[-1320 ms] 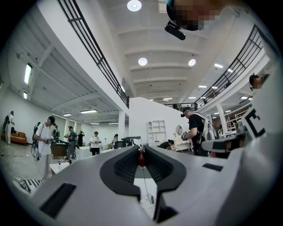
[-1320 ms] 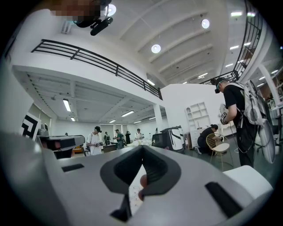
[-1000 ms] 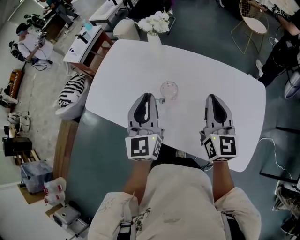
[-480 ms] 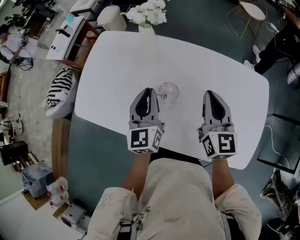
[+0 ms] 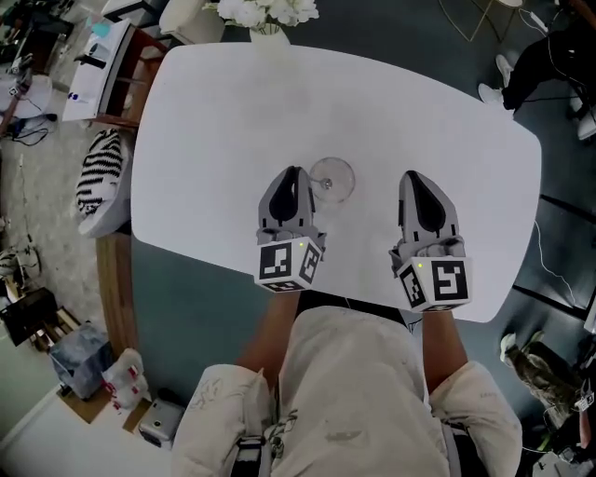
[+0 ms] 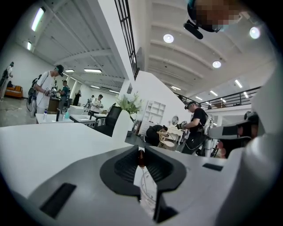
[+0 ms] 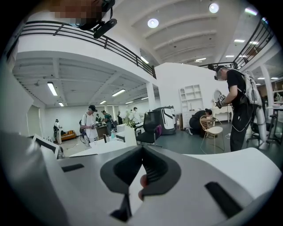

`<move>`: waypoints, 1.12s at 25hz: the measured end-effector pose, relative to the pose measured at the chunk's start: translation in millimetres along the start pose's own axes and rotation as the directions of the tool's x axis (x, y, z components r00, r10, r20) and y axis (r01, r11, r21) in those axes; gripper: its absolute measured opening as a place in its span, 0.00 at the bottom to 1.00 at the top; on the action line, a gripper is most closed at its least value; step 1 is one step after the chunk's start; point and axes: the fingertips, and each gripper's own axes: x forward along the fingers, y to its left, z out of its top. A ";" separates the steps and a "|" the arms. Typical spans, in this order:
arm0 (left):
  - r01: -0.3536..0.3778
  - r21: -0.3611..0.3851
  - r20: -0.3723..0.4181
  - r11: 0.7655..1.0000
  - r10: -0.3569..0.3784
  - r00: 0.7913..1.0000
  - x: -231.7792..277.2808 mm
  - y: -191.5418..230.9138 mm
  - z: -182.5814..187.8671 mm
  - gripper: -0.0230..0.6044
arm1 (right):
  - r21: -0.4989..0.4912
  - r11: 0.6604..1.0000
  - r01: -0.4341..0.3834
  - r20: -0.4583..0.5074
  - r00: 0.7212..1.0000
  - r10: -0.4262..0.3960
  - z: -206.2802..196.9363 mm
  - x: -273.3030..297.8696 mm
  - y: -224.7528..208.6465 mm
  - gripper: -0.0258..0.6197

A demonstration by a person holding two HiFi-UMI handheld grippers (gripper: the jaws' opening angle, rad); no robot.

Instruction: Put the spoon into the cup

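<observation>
A clear glass cup [image 5: 333, 177] stands upright near the middle of the white table [image 5: 214, 112]. My left gripper [image 5: 294, 171] is just left of the cup, its jaws shut on the spoon [image 5: 324, 184]. The spoon's small end sticks out to the right and reaches the cup's near rim. In the left gripper view the spoon [image 6: 147, 189] hangs shiny below the closed tips [image 6: 140, 152]. My right gripper [image 5: 411, 175] hovers over bare table to the right of the cup, shut with nothing in it; its tips meet in the right gripper view [image 7: 142, 148].
A white vase with white flowers [image 5: 261, 11] stands at the table's far edge. A seat with a striped cushion [image 5: 98, 172] is off the left side. Several people stand in the room behind, one by a wire chair [image 7: 211, 130].
Both grippers have come down toward the table and moved a little forward. The left tip, with the spoon, now sits level with the cup instead of short of it.
</observation>
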 end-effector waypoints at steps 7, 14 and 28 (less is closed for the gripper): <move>0.026 -0.009 -0.044 1.000 -0.027 0.999 15.8 4.2 -24.2 0.10 | -0.003 1.000 -0.023 -0.043 0.999 0.023 -17.5 14.7 11.7 0.02; 0.020 0.015 -0.063 1.000 -0.019 0.998 15.8 5.4 -43.4 0.11 | -0.002 0.999 -0.036 -0.056 0.998 0.036 -24.1 23.3 17.6 0.02; -0.029 0.062 -0.056 0.998 0.033 0.998 12.7 7.5 -36.4 0.24 | 0.002 0.999 -0.052 -0.017 0.999 0.052 -15.8 10.8 14.3 0.02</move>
